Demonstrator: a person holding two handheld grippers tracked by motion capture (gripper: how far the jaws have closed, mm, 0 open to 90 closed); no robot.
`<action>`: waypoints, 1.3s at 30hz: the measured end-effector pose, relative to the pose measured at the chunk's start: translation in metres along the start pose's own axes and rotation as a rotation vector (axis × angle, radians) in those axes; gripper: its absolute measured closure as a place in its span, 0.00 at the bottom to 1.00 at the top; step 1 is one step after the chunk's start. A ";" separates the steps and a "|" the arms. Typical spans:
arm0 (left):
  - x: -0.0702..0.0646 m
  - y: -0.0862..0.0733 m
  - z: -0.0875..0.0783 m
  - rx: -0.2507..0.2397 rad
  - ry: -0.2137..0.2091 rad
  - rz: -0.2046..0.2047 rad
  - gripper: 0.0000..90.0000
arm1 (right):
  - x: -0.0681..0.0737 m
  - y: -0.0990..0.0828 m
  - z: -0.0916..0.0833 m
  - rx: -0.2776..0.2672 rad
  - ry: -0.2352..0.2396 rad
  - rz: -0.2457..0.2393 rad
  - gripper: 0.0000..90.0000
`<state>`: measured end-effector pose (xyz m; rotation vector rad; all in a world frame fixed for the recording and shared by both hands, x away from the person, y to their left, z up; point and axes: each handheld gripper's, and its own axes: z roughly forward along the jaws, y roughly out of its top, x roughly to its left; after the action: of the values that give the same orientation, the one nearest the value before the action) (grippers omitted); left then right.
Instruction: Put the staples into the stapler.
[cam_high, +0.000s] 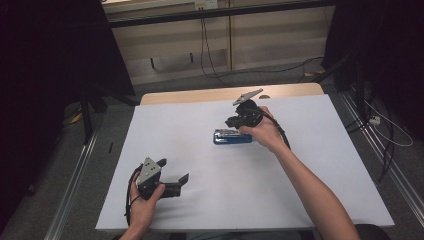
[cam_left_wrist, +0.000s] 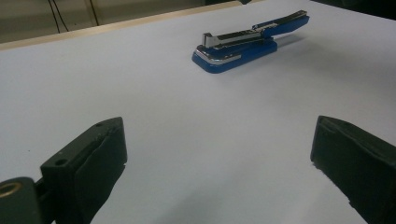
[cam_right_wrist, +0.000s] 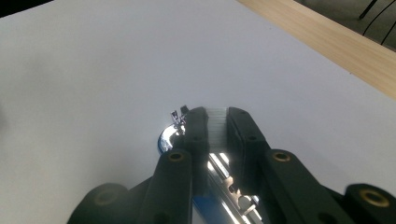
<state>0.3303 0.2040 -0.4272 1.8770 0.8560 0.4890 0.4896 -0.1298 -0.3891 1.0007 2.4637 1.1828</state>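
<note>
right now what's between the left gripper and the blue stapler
Nothing: bare white table separates the left gripper from the stapler, in the high and left gripper views.

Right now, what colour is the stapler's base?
Blue, with a silver metal top; the stapler shows best in the left gripper view.

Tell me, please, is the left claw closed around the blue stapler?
No, the left claw stands open over bare white table, with the blue stapler lying well beyond it.

A blue stapler (cam_high: 233, 136) lies flat near the middle of the white surface (cam_high: 310, 170). The right tool (cam_high: 239, 121) sits on its right end, hand behind it. The left tool (cam_high: 172, 176), jaws spread, rests near the front-left edge, well apart.
</note>
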 end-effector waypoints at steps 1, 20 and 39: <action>0.000 0.000 0.000 -0.002 -0.002 0.000 0.04 | 0.000 0.000 0.001 0.005 0.002 -0.003 0.88; 0.000 0.000 -0.001 -0.002 0.000 -0.001 0.04 | -0.002 0.010 0.022 0.049 0.027 -0.018 0.88; 0.001 -0.001 0.001 0.000 -0.003 -0.008 0.04 | -0.004 0.015 0.031 0.072 0.094 -0.095 0.88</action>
<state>0.3308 0.2044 -0.4282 1.8735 0.8610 0.4810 0.5145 -0.1068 -0.3980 0.8532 2.6127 1.1432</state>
